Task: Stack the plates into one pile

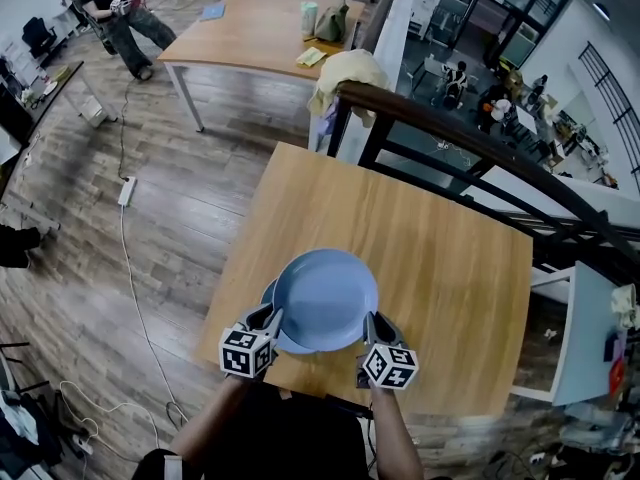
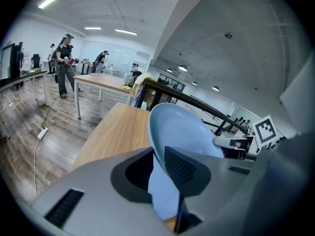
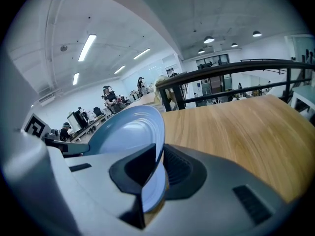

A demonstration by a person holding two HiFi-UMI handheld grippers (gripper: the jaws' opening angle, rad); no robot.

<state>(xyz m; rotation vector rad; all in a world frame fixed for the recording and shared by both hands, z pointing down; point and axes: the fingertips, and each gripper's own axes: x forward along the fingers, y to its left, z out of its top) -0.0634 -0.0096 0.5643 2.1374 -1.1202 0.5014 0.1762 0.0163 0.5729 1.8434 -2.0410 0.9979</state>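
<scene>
A light blue plate (image 1: 325, 300) is held between my two grippers over the near edge of the wooden table (image 1: 430, 268). My left gripper (image 1: 272, 320) is shut on its left rim and my right gripper (image 1: 370, 324) on its right rim. Under it, the rim of a second blue plate (image 1: 268, 300) shows at the left. In the left gripper view the plate (image 2: 189, 132) stands tilted with its rim pinched in the left gripper (image 2: 158, 167). The right gripper view shows the plate (image 3: 125, 132) clamped in the right gripper (image 3: 158, 165).
A dark railing (image 1: 470, 138) runs behind the table, with a pale cloth (image 1: 345, 73) draped on its end. A second wooden table (image 1: 260, 28) with a few items stands farther back. A person (image 1: 115, 13) stands at the far left. A cable (image 1: 130, 268) lies on the wooden floor.
</scene>
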